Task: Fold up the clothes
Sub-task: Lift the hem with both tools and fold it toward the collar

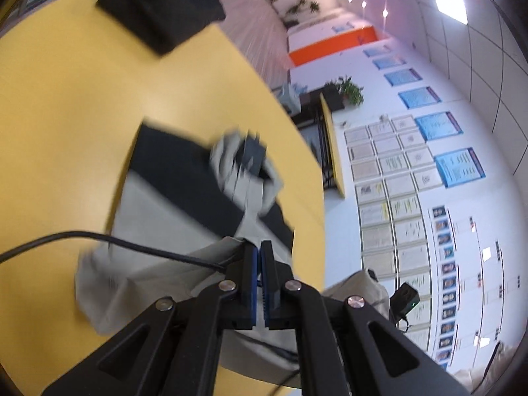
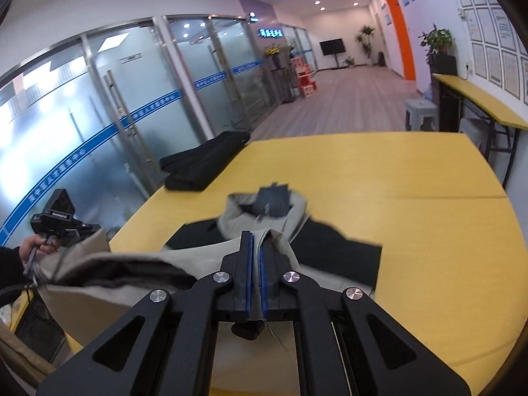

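A grey and black hooded garment (image 1: pixel 184 178) lies on the yellow table (image 1: pixel 66 105), its hood (image 1: pixel 246 171) toward the far edge. My left gripper (image 1: pixel 259 247) is shut on a grey edge of the garment and holds it lifted. In the right wrist view the same garment (image 2: pixel 330 250) lies ahead with its hood (image 2: pixel 267 208) up. My right gripper (image 2: pixel 255 241) is shut on grey fabric near the collar. The left gripper also shows in the right wrist view (image 2: pixel 62 224), held in a hand at the left. The image is blurred by motion.
A folded black garment (image 1: pixel 161 6) lies at the table's far corner; it also shows in the right wrist view (image 2: pixel 204 161). A black cable (image 1: pixel 99 237) crosses the left view. A second yellow table (image 2: pixel 478 99) and a grey stool (image 2: pixel 420 112) stand by the wall.
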